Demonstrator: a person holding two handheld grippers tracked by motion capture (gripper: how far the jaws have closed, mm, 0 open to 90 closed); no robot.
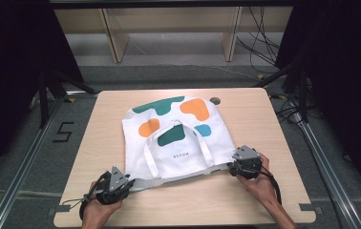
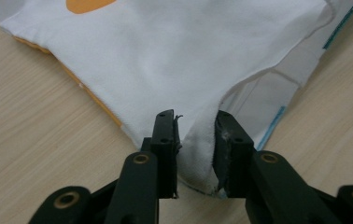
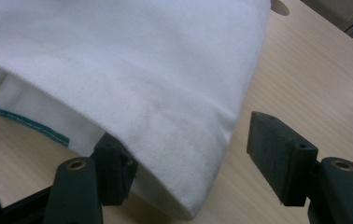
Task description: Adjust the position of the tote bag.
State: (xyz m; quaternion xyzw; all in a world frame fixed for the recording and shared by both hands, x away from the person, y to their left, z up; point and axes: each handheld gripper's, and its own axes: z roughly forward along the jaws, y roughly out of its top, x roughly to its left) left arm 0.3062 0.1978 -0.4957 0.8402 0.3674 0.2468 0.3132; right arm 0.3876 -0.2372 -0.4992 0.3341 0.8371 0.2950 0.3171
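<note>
**Tote bag flat on the desk, one corner pinched, the other loose**

So there's a white fabric tote bag with orange, teal and blue blobs (image 1: 176, 136) lying flat in the middle of the pale wooden desk (image 1: 264, 119), handles flopped over the top, open edge facing the person.

The left hand-held gripper (image 1: 130, 183) sits at the bag's near left corner. In the left gripper view that bunched corner of white cloth is wedged right between the two black jaws, so it's grasping the bag.

The right hand-held gripper (image 1: 229, 168) is at the near right corner. In the right gripper view the jaws stand wide apart; one pad is tucked under the cloth edge, the other is clear of it over bare wood. So that one's released, not pinching anything.
</note>
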